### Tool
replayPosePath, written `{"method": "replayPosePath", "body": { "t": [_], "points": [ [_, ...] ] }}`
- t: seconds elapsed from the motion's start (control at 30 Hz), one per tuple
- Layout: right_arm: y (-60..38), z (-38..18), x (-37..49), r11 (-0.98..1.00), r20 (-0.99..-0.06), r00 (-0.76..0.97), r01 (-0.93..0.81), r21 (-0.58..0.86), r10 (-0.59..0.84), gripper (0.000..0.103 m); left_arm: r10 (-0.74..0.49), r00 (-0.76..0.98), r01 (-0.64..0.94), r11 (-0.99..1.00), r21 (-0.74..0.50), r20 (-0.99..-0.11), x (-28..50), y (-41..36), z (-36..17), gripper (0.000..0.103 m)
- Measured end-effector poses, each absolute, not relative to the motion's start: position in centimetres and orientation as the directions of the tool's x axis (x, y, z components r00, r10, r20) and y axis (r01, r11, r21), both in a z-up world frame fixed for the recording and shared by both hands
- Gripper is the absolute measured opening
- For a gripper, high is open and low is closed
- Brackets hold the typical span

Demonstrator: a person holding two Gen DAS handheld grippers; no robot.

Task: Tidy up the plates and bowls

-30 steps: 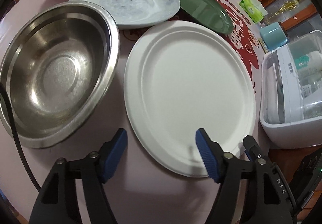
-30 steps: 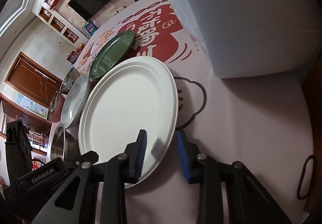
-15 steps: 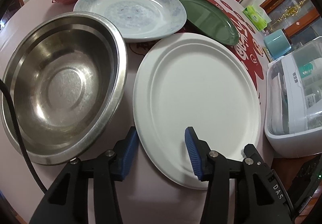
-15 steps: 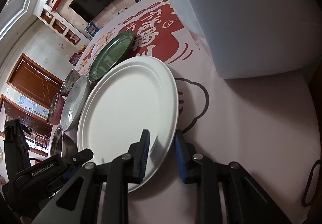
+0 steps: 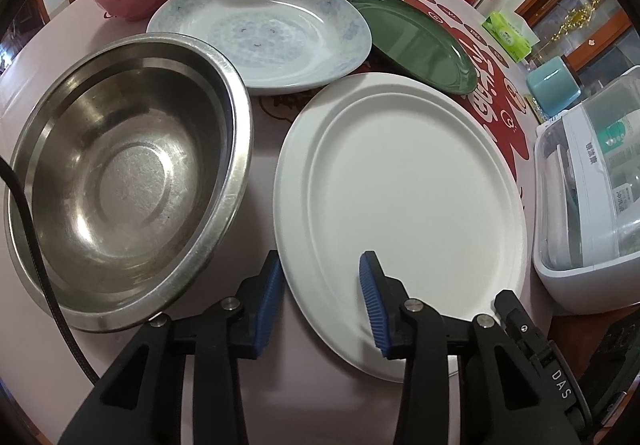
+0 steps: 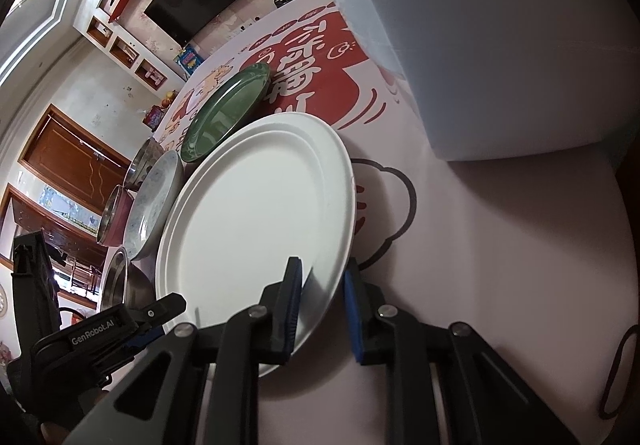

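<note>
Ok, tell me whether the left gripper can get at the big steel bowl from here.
Probably yes: the steel bowl sits just beside the left gripper, nothing between them, though its jaws now straddle the white plate's rim.

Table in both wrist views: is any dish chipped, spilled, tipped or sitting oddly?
Nothing looks damaged or spilled. The one oddity: the large white oval plate lies partly over the rim of the dark green oval plate rather than fully flat on the table. Both grippers straddle the white plate's rim, jaws closing.

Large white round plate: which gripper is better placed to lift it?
Likely right: the right gripper, jaws just closing, narrowly brackets the large white round plate at its rim; the left gripper, also closing, straddles it more loosely.
</note>
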State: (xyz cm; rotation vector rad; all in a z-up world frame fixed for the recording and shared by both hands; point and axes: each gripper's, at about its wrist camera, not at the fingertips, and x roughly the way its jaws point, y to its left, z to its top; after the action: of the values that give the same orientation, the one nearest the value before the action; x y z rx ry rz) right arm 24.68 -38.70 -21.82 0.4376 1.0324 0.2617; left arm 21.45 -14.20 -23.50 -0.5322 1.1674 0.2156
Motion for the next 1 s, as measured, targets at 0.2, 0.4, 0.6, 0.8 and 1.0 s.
{"method": "replayPosePath", "body": {
  "t": [0.2,0.4,0.6,0.8,1.0],
  "points": [
    [-38.4,-20.4,24.2,0.894,-0.759,0.519,-0.025,0.447,0.394,0.02,-0.114,0.404,-0.419,0.859,-0.294,-0.907,20.9,-14.0,-22.8,0.031],
    [-38.7,-19.0,23.3,0.897,-0.749,0.54,-0.029,0.44,0.385,0.02,-0.124,0.43,-0.388,0.869,-0.307,-0.894,20.1,-14.0,-21.1,0.031],
    [-38.6,-16.9,22.3,0.908,-0.738,0.565,-0.048,0.417,0.369,0.02,-0.133,0.445,-0.357,0.88,-0.312,-0.885,19.0,-14.1,-19.1,0.031],
    [-38.7,-15.1,21.1,0.912,-0.73,0.581,-0.052,0.407,0.359,0.02,-0.144,0.471,-0.315,0.894,-0.318,-0.87,17.8,-14.2,-16.6,0.031],
    [-38.3,-13.4,19.5,0.92,-0.727,0.592,-0.067,0.386,0.348,0.021,-0.151,0.496,-0.282,0.903,-0.323,-0.855,16.4,-13.9,-14.2,0.031]
  ]
}}
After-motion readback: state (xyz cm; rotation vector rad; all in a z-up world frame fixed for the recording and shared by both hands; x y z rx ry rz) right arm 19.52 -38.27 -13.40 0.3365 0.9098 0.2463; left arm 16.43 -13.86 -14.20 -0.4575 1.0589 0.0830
